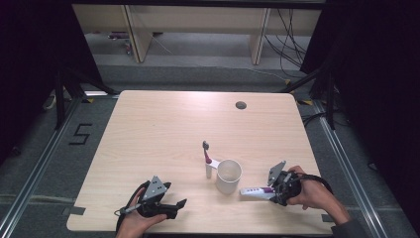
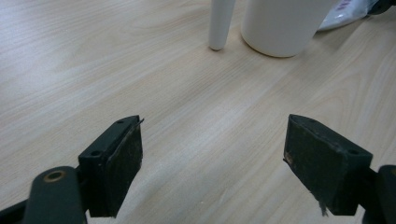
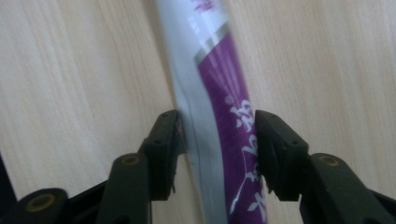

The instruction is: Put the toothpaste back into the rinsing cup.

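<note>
Toothpaste tube [image 3: 219,116] lies flat on the table [image 1: 148,139], at about 3 o'clock from the white cup [image 1: 229,176]. Its long side runs straight out from the right gripper [image 1: 276,191], like a line toward 12 o'clock in the right gripper view. The jaws sit on both sides of the tube and squeeze it. The right hand is the near one. The left gripper [image 2: 212,163] waits at 7 o'clock from the cup, jaws wide apart and holding nothing.
</note>
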Tool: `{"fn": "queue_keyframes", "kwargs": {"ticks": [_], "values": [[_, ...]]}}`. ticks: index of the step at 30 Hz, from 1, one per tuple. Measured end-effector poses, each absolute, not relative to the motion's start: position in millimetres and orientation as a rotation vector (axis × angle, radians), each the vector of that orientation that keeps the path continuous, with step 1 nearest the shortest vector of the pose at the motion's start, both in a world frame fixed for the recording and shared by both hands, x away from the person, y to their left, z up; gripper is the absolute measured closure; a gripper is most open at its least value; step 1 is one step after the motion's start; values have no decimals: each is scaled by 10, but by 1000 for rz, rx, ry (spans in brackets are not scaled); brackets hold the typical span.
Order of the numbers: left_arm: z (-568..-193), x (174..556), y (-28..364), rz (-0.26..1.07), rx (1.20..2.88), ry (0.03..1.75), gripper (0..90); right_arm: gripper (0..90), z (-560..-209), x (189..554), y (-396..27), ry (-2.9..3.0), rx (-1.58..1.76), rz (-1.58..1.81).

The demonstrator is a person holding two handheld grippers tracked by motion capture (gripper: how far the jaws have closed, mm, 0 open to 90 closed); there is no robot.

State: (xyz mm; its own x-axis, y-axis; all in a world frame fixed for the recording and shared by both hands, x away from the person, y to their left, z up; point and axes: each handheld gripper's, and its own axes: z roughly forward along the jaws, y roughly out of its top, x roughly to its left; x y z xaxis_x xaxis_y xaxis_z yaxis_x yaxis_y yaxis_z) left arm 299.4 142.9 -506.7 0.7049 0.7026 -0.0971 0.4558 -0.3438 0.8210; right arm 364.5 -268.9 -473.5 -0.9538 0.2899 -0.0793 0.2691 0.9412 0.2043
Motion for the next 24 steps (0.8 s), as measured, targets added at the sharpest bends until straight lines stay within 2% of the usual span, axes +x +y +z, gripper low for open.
{"fn": "queue_keyframes", "kwargs": {"ticks": [15,22,24], "values": [[-5062,3006,1436,341,2007,881,190,630,-4712,3638,-2647,3016,508,195],[-5078,2999,1424,331,1989,882,190,687,-4701,3630,-2616,3036,547,156],[-5077,3003,1413,326,1986,886,190,731,-4705,3624,-2587,3035,514,128]]}}
